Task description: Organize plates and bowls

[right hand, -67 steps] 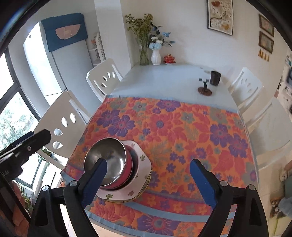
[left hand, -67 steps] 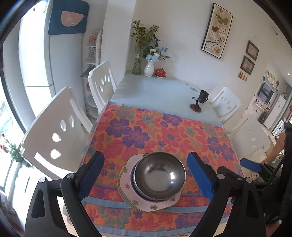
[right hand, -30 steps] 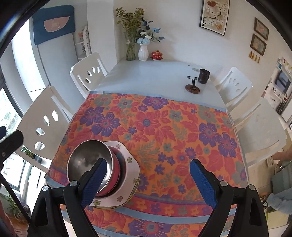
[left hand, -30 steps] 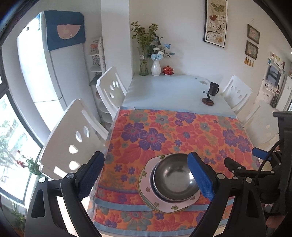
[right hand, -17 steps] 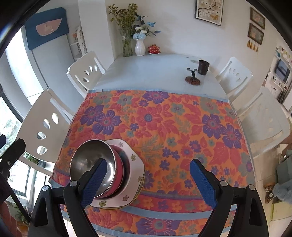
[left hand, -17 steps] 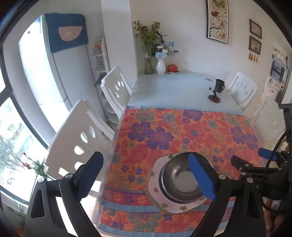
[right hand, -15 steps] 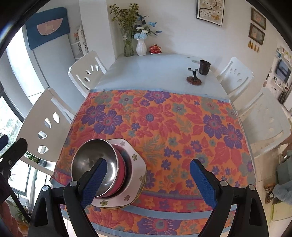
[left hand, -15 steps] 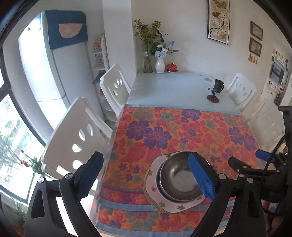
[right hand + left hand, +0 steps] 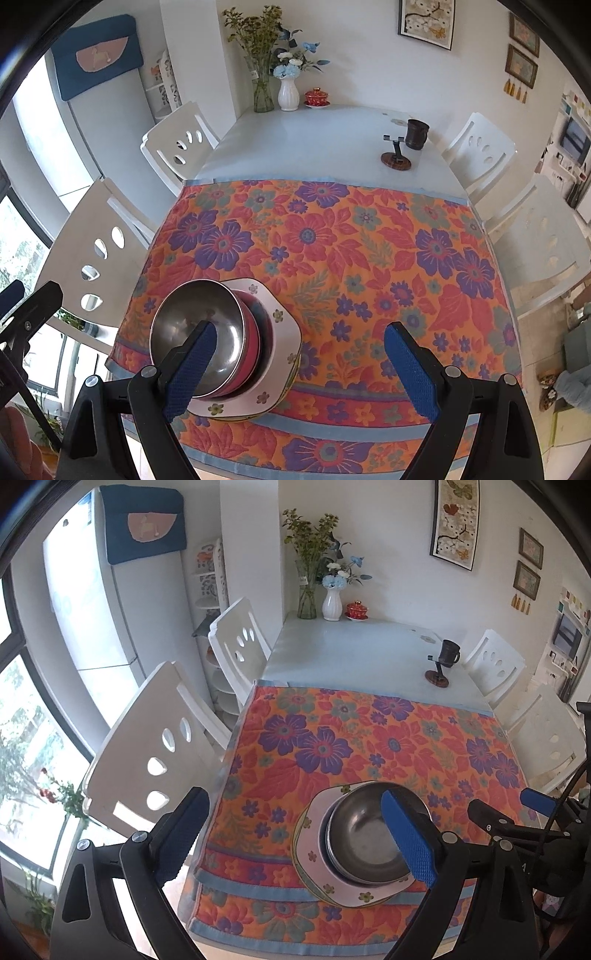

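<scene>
Steel bowl [image 9: 197, 325]: polished metal, glossy, smooth, under the right claw's left pad.
Floral plate [image 9: 275, 373]: glazed ceramic, shiny.
Flowered cloth [image 9: 332, 258]: quilted fabric, matt, stitched texture.
Worktop [image 9: 314, 144]: pale, smooth, sheeny, beyond both claws.
Claw pads [image 9: 406, 838]: blue, dimpled, rubbery.
</scene>
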